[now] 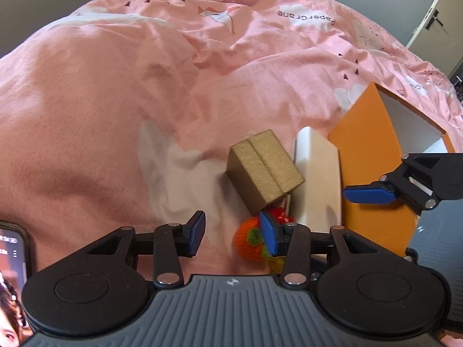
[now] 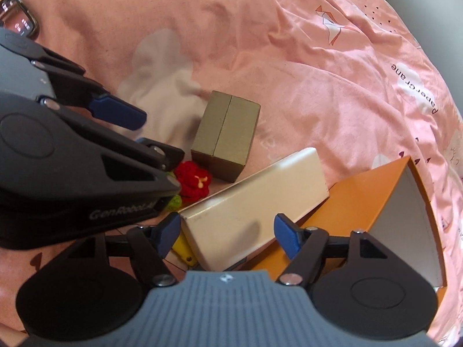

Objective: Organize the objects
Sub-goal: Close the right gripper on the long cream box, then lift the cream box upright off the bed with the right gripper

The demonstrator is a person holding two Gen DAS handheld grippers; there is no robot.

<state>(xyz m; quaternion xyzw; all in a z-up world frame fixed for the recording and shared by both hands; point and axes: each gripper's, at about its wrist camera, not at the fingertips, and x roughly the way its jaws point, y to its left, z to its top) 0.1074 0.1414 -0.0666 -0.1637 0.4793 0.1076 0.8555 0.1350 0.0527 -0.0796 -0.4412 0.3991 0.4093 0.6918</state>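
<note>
Left wrist view: the left claw [image 1: 233, 232] stands apart, empty, above the pink bedspread [image 1: 101, 115], with a brown cardboard box [image 1: 264, 167] just ahead and a crocheted toy [image 1: 250, 237] against its right finger. Right wrist view: the right claw [image 2: 228, 232] gapes around a white box [image 2: 254, 205] without pressing it, the orange box [image 2: 361, 199] just to its right.

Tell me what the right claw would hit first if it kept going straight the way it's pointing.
Most likely the white box: it lies between the open fingers of the right claw, directly ahead. How near it is I can't judge.

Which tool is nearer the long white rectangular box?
Right. The right tool straddles the long white rectangular box's near end; the left tool sits beside it, over the crocheted toys.
</note>
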